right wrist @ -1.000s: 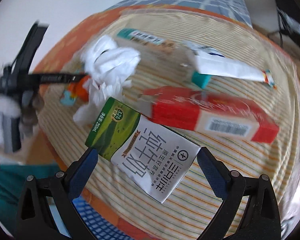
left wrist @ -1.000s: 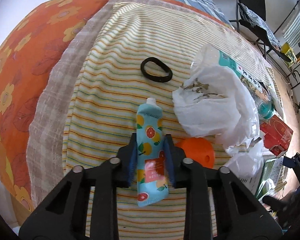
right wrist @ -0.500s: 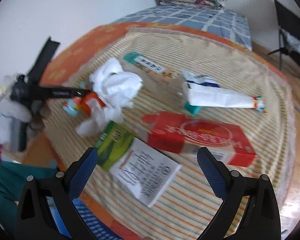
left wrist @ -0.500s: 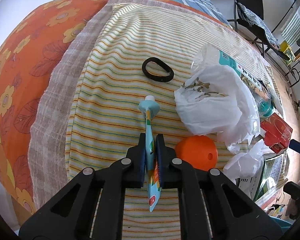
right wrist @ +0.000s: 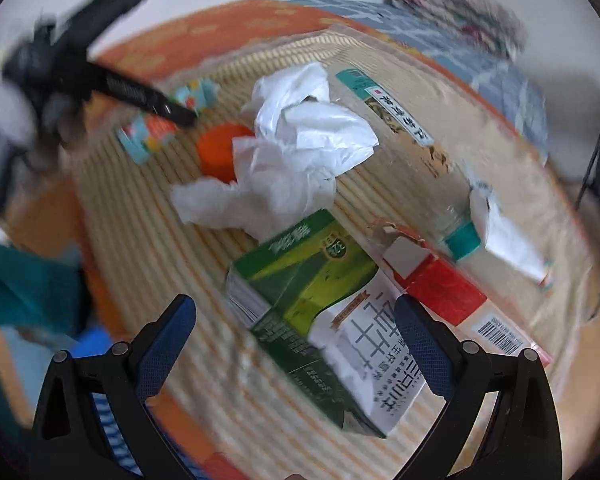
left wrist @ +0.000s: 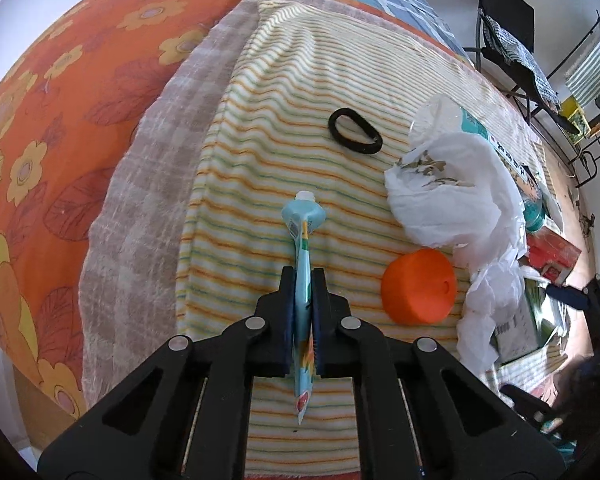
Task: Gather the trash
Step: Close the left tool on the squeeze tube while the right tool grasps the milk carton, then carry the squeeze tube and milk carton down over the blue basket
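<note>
now that the left gripper [left wrist: 303,280] has closed flat on the blue tube [left wrist: 304,248] at the frame centre and turned it edge-up, it seems ready to lift, while the open right gripper [right wrist: 296,320] has come over the milk carton [right wrist: 320,312].

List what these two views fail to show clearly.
- Left wrist view: the tube's print, seen edge-on in the left gripper; the milk carton, mostly behind the white plastic bag.
- Right wrist view: motion blur smears the bottle's label; the open right gripper covers the carton's lower edges.
</note>
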A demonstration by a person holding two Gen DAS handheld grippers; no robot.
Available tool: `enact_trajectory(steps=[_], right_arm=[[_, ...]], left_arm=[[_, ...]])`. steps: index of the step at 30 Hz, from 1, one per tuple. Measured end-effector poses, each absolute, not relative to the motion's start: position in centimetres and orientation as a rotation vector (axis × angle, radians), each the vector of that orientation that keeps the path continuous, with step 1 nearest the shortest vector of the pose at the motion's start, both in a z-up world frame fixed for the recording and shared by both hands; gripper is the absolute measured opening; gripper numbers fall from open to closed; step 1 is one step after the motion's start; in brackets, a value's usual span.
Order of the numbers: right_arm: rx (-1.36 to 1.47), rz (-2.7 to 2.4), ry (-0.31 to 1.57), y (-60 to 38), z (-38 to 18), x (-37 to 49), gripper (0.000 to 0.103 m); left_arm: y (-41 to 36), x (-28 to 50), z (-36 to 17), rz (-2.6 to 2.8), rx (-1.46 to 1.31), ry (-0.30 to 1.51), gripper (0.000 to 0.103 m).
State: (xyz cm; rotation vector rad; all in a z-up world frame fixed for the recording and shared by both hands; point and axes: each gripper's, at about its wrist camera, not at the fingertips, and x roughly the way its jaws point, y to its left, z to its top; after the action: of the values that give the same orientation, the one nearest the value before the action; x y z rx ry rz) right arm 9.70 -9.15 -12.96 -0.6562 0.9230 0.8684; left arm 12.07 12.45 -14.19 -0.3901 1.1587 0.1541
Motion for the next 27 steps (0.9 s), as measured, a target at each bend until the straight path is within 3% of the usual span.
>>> enact_trajectory(steps=[5, 7, 10, 13, 27], right_arm=[[-0.747, 0.773, 0.898, -8.6, -14.1, 10.9, 0.095], [-0.738, 0.726, 0.885, -8.9, -13.8, 11.3, 0.069], [-0.640, 0.722, 0.919, -9.9, -12.7, 12.8, 0.052], [-0.516, 0.768, 0.954, -11.2, -11.4, 13.2, 0.042], [-0.290, 0.768, 0.928, -14.4, -7.4, 8.7, 0.042]], left_arm=[[12.9, 11.4, -13.9, 0.154, -0.398, 1.151, 0.005], [13.0, 11.2, -13.6, 0.155, -0.395, 1.143, 0.005], [13.1, 11.0, -13.2, 0.154, -0.391, 1.130, 0.005], [13.2, 10.8, -13.0, 0.156, -0.397, 1.122, 0.005], [11.1, 7.0, -8.8, 0.091, -0.400, 1.031, 0.005]])
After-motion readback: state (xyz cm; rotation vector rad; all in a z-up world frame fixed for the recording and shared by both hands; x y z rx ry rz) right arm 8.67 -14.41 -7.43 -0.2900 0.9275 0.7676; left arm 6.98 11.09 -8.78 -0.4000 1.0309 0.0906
